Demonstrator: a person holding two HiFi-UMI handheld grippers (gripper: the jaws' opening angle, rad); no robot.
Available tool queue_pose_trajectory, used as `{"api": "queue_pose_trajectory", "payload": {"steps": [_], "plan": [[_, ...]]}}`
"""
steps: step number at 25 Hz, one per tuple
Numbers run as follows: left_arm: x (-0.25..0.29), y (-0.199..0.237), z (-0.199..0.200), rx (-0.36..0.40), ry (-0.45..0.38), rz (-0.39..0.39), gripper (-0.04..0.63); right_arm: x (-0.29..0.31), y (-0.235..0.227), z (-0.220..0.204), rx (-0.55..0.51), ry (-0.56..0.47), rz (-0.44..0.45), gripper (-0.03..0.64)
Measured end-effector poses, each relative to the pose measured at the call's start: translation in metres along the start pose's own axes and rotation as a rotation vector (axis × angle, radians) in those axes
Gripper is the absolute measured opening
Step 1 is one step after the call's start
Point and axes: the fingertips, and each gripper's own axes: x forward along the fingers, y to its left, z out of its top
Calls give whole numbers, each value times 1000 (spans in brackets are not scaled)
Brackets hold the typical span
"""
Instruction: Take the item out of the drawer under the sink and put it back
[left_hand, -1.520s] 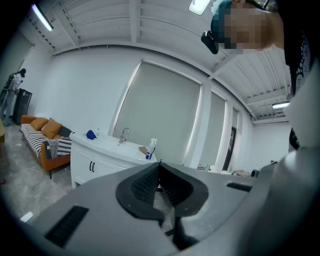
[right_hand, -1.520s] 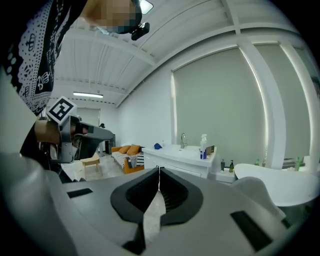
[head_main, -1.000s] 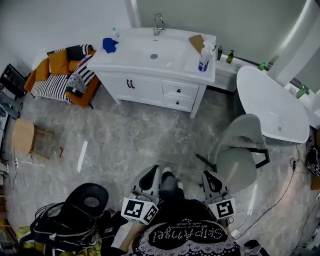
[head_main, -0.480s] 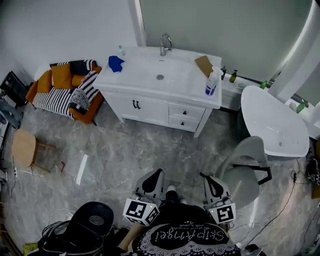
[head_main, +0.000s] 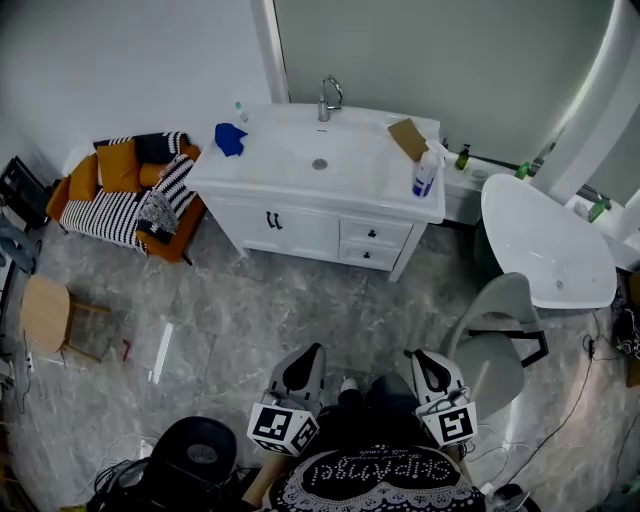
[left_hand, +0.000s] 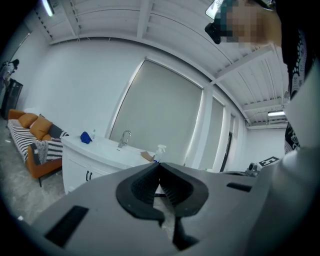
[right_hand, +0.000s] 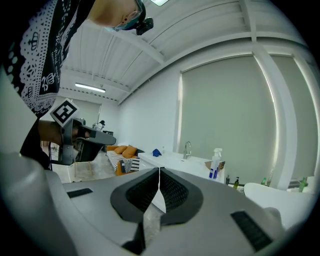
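Observation:
The white sink cabinet (head_main: 320, 170) stands across the floor ahead, also in the left gripper view (left_hand: 95, 155) and the right gripper view (right_hand: 175, 161). Two small drawers (head_main: 371, 234) with dark knobs sit stacked under its right part, both closed. Whatever is inside them is hidden. My left gripper (head_main: 311, 353) and right gripper (head_main: 416, 358) hang close to my body, well short of the cabinet. Both point toward it. The left gripper (left_hand: 159, 165) has its jaws together with nothing in them. The right gripper (right_hand: 159, 170) is likewise shut and empty.
On the counter are a faucet (head_main: 327, 98), a blue cloth (head_main: 229, 138), a spray bottle (head_main: 425, 176) and a brown card (head_main: 407, 138). An orange sofa (head_main: 125, 195) is left, a wooden stool (head_main: 45, 312) further left, a grey chair (head_main: 495, 335) and white tub (head_main: 545, 240) right.
The person has stepped toward the sink cabinet, so it sits slightly lower and nearer in the head view. Both grippers stayed shut and empty in front of the body.

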Motion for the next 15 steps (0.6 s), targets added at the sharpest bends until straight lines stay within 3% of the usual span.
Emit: {"api": "queue_pose_trajectory", "payload": {"steps": [8, 15], "plan": [[-13, 7, -6, -43, -24, 29, 5, 5, 19, 1, -45, 5, 63, 21], [-9, 12, -5, -40, -14, 59, 5, 13, 11, -1, -19, 6, 74, 20]]}}
